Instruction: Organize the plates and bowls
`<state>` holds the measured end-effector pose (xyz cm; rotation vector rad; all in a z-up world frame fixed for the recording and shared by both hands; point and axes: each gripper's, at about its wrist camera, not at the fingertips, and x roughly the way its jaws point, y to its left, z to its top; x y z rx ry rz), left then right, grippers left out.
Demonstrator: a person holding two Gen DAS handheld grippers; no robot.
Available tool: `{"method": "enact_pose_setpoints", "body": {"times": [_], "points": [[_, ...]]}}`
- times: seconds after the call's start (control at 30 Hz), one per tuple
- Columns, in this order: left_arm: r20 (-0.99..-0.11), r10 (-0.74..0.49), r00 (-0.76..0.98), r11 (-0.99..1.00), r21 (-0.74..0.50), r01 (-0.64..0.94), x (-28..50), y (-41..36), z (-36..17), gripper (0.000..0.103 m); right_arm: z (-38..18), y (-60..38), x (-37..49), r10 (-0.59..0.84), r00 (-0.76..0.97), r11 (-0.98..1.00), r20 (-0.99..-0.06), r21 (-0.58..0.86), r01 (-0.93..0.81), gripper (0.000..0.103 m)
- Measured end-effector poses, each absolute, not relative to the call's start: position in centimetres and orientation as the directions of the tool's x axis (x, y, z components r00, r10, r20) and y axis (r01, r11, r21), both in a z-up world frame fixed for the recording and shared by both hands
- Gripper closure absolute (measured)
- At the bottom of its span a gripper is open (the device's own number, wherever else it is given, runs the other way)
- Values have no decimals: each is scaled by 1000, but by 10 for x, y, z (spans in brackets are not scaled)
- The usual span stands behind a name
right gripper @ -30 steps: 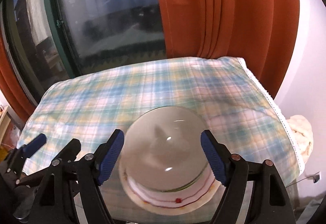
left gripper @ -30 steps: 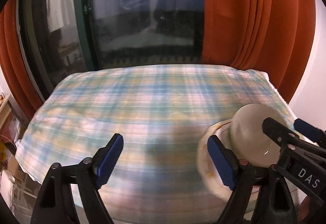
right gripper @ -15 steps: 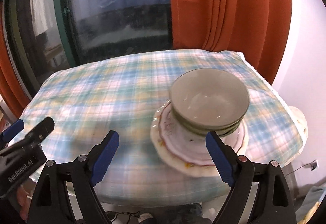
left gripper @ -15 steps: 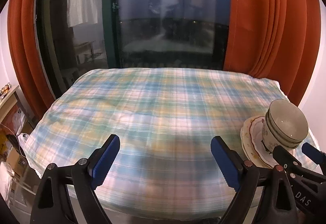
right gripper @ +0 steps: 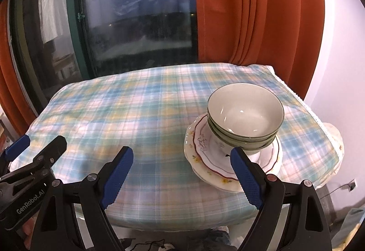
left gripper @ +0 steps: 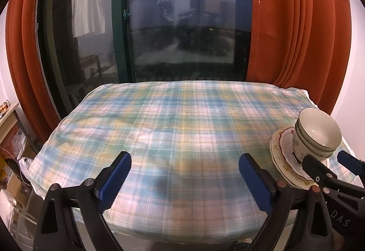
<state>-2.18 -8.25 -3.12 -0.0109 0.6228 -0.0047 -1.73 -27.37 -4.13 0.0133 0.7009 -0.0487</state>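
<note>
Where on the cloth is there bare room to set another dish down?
The checked tablecloth is bare from its left edge across the middle to the window side. The only crowded spot is the near right corner, where the stacked bowls sit on the plates.

Each handheld tool is built from matte black plastic arms shaped like clamp levers, with triangular cut-outs in the lower members and round metal rivets, some silvery and some coppery, set at the pivots. The left gripper (left gripper: 184, 179) and the right gripper (right gripper: 182, 174) are both tipped with bright blue ribbed pads (left gripper: 114, 179) on the inner faces of the fingers (right gripper: 247, 179). White lettering is printed on the bodies: "GenRobot.AI" is read along one side in the right wrist view, and "DAS" is seen in the left wrist view.
</note>
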Motion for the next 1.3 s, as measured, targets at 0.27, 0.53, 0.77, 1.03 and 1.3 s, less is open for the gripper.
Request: {"method": "enact_pose_setpoints", "body": {"times": [0.27, 0.53, 0.77, 1.03, 1.3], "points": [[-569, -9, 822, 1000, -10, 5, -23, -85, -30, 4, -40, -274, -19, -46, 767, 999, -640, -10, 52, 14], [-569, -7, 822, 1000, -7, 3, -23, -86, -30, 3, -39, -275, -18, -47, 767, 999, -640, -9, 53, 14], [-573, -3, 820, 1000, -7, -1, -23, -85, -29, 3, -39, -275, -18, -47, 765, 999, -642, -9, 54, 14], [-578, -3, 816, 1000, -11, -4, -23, -82, -30, 3, -42, -275, -17, -41, 761, 999, -648, -6, 50, 14], [-579, -4, 816, 1000, -10, -3, -23, -82, -30, 3, -45, -274, -14, -38, 753, 999, -656, -2, 48, 13]]}}
